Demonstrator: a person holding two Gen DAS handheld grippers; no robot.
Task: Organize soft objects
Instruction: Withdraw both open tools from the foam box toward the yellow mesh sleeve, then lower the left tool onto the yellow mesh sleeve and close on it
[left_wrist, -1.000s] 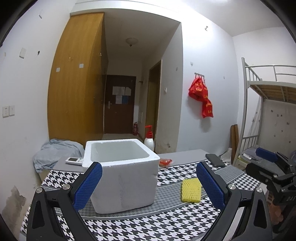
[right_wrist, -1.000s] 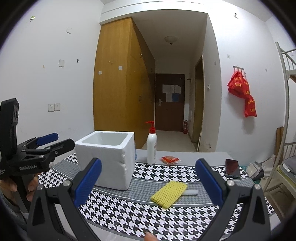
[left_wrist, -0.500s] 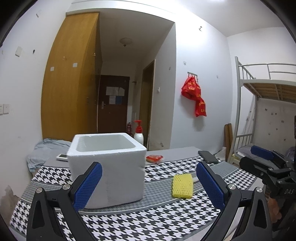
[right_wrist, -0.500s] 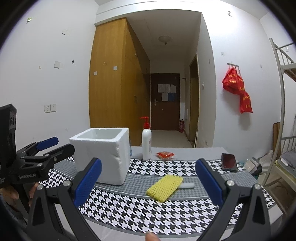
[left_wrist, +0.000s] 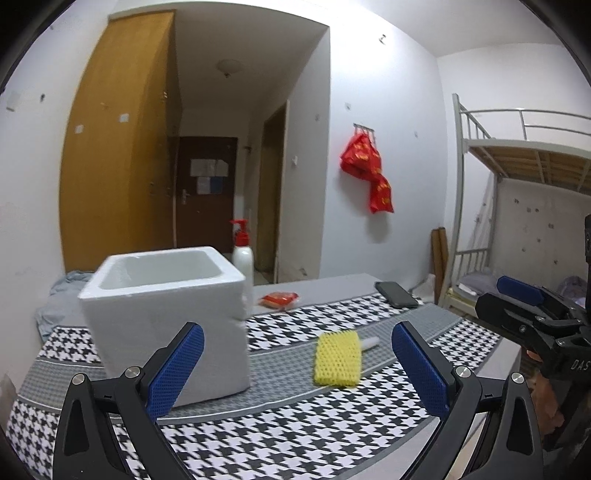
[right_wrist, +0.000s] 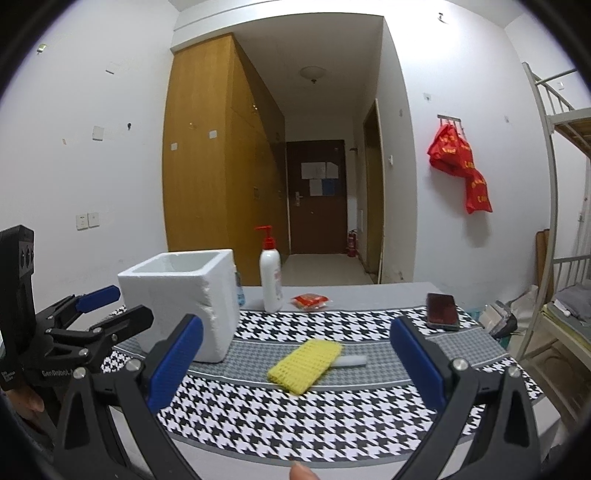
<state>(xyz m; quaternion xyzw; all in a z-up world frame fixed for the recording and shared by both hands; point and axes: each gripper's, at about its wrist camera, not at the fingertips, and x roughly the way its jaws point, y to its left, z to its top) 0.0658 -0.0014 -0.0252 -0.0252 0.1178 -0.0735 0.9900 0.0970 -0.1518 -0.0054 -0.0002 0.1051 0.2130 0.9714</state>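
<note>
A yellow foam net, a flattened sleeve of soft open mesh with a bumpy, honeycomb-like surface, lies flat on the table, on a grey band of a houndstooth cloth woven in black and white. A short white tube pokes out from under its far right edge, touching it. To the left of the net, apart from it, stands a white foam box: thick-walled, roughly cubic, open at the top, with a grainy matte skin and slightly crumbled corners; what is inside cannot be told. Behind the box stands a smooth white pump bottle with a red pump head, and just right of it lies a small crinkled red packet on bare grey tabletop. A dark glossy phone lies flat near the table's far right corner. The left gripper has its jaws spread wide and empty, its blue pads dimpled like fine rubber mesh on black angular arms; between them falls the box's right side and the net. The right gripper is likewise gaping wide with nothing in it, its pads framing the net, above the near edge of the cloth. On the white wall to the right hangs a shiny red bag, and a metal-framed bunk bed with wooden slats stands at the far right.
</note>
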